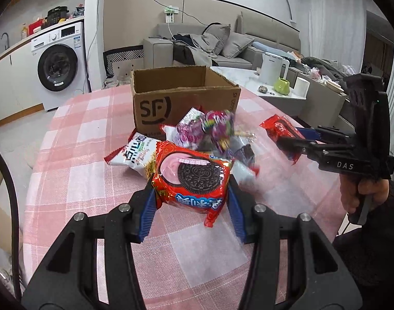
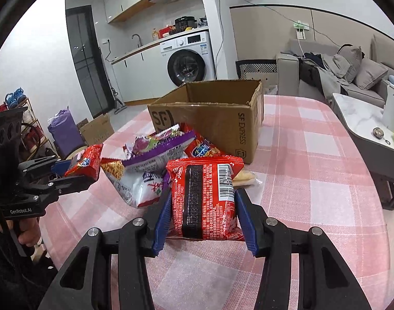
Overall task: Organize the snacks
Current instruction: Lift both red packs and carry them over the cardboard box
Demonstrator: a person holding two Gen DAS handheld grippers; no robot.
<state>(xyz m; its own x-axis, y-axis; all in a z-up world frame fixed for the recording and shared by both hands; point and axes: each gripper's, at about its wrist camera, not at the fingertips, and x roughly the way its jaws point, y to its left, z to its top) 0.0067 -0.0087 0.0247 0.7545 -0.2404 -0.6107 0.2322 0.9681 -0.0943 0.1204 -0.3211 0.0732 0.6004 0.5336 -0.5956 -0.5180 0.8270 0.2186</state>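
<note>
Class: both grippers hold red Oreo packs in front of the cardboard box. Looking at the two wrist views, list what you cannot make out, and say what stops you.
- Inside of the cardboard box: its near wall hides the floor in both views.
- Purple snack bag: motion-blurred in the left view.
- Snacks low in the pile: covered by upper bags.
- Front of the right gripper's Oreo pack: only its back shows.
</note>
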